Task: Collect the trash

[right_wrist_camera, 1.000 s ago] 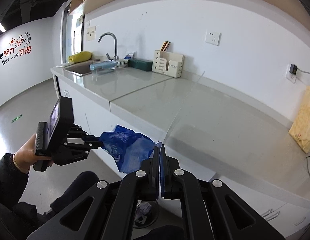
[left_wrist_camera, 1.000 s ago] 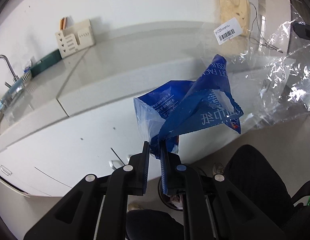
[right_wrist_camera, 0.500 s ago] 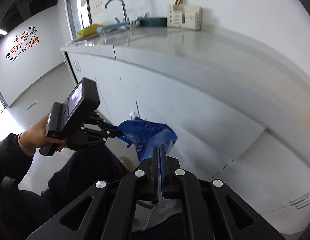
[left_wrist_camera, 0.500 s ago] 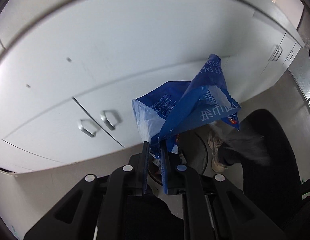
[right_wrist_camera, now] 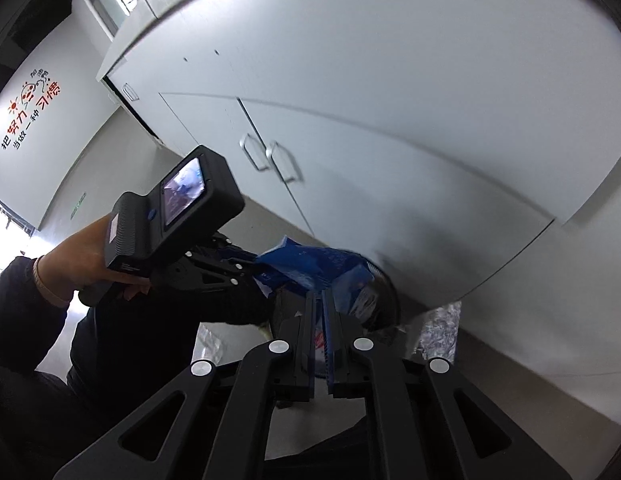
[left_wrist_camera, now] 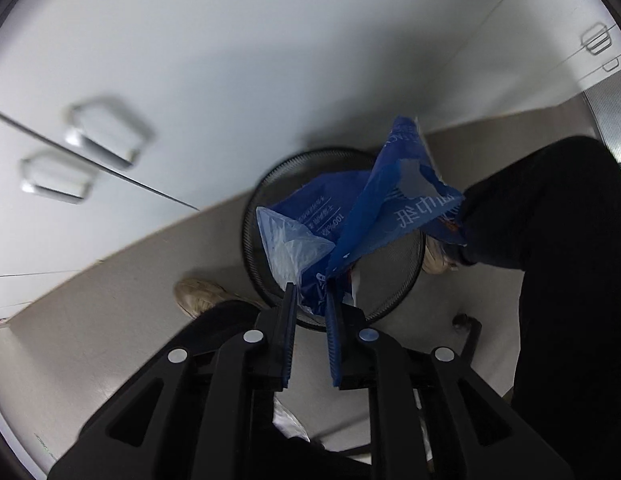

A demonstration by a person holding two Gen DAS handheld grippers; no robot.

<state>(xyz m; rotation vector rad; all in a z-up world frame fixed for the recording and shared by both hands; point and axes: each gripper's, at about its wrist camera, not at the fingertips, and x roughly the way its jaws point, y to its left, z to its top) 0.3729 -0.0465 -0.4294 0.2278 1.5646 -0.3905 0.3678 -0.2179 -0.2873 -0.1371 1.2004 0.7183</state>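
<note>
Crumpled blue plastic tissue wrapper: held over the round black mesh wastebasket standing on the grey floor beside white cabinet doors. Left gripper: jaws slightly parted, wrapper's lower edge between them. Right gripper: jaws nearly closed; whether it grips anything cannot be told.

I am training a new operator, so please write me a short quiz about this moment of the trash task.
1. True or false: the left tongs grip a blue wrapper.
2. The wrapper hangs over: A) a sink, B) a black bin, C) an open drawer.
3. What colour is the cabinet behind the bin?

Key: 1 true; 2 B; 3 white.
</note>
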